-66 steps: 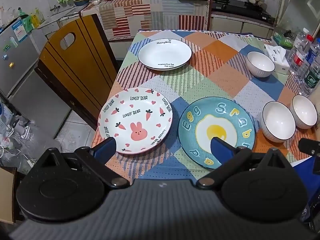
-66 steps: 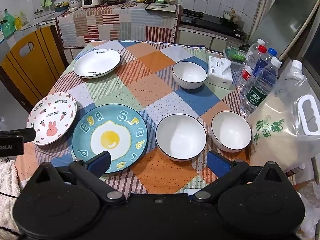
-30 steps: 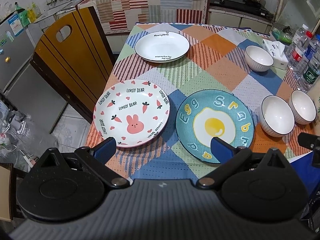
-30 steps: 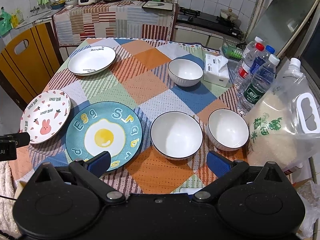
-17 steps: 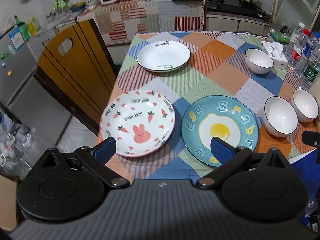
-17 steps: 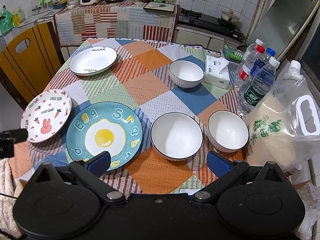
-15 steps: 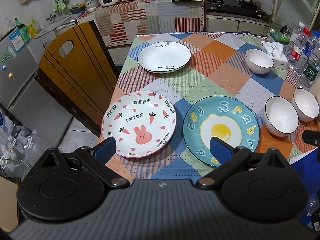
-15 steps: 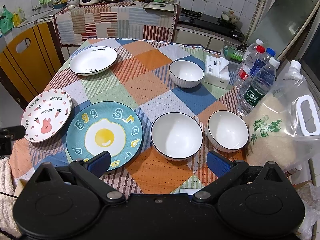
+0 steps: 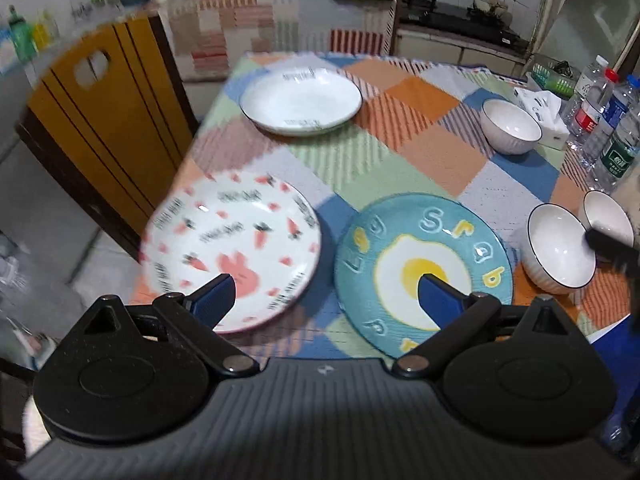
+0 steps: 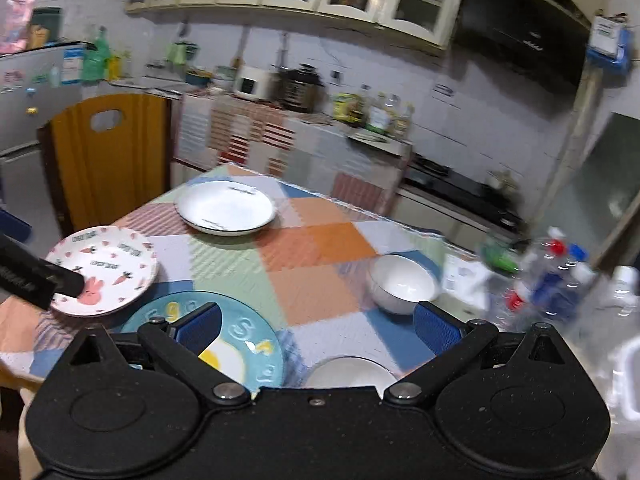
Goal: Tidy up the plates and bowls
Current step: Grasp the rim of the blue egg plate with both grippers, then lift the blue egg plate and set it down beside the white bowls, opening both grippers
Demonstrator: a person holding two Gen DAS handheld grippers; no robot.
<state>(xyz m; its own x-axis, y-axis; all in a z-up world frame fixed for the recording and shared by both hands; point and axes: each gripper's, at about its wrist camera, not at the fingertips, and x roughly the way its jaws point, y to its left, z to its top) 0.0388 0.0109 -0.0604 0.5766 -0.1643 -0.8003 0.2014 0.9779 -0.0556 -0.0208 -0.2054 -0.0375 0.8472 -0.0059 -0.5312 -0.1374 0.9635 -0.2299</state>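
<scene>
Kitchen setting: tiled walls, overhead cabinets, and a table under a patchwork checked tablecloth (image 9: 420, 152) in orange, blue and green, with an orange wooden chair (image 9: 100, 108) against its left edge.

Task items, all resting separately on the cloth:
- round white plate with pink rabbit and carrot print (image 9: 232, 248), at the near-left edge;
- round teal plate with fried-egg picture (image 9: 424, 264), just beside it;
- plain white deep plate with dark rim line (image 9: 300, 100), at the far side;
- three white ribbed bowls: one far right (image 9: 511, 126), two together at near right (image 9: 560, 254).

Nothing is stacked; the task appears not yet begun.

Left gripper (image 9: 326, 298): blue pads spread wide, holding nothing, hovering over the near edges of the rabbit and egg plates. Right gripper (image 10: 316, 326): likewise spread and empty, above the egg plate and a near bowl.

Risks:
- The rabbit plate sits close to the table edge; a push rather than a clean pinch could slide it off.
- Glazed rims offer little purchase, so a plate may tip or slip.
- The clear plastic water bottles (image 10: 556, 280) at right stand near the bowls and could be knocked.
- Both views are motion-blurred, so alignment cannot be confirmed.

Legible writing: raised letters "Egg" and "Srab" on the teal plate. The lettering on the rabbit plate and white plate is too blurred to read.
</scene>
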